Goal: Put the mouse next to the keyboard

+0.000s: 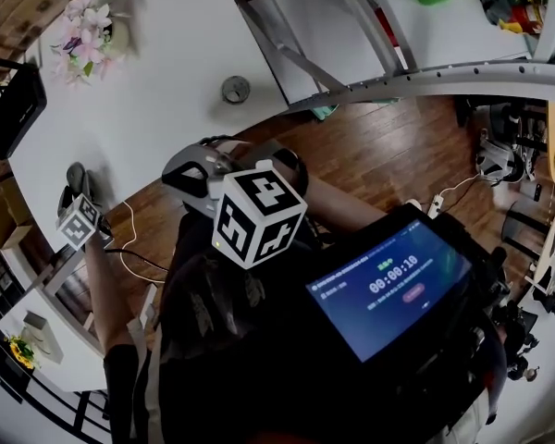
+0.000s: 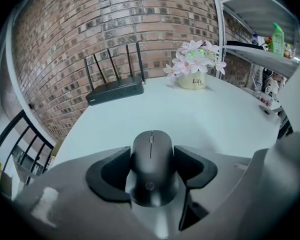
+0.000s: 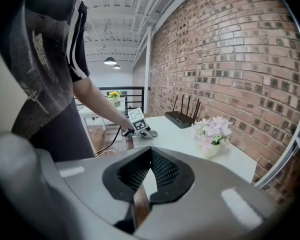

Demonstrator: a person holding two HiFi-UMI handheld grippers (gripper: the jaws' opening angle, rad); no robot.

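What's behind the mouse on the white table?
Past the mouse, white table runs back to a black router with four antennas and a pot of pink flowers, against a brick wall. The mouse and the jaws of the left gripper cover the table under them.

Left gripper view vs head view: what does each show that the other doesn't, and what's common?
Only the left gripper view: the left gripper with its jaws against both sides of the black mouse, the four antennas on the router, and the brick wall.

Only the head view: the right gripper, the timer screen and the wood floor.

Both: the white table, the router and the flower pot.
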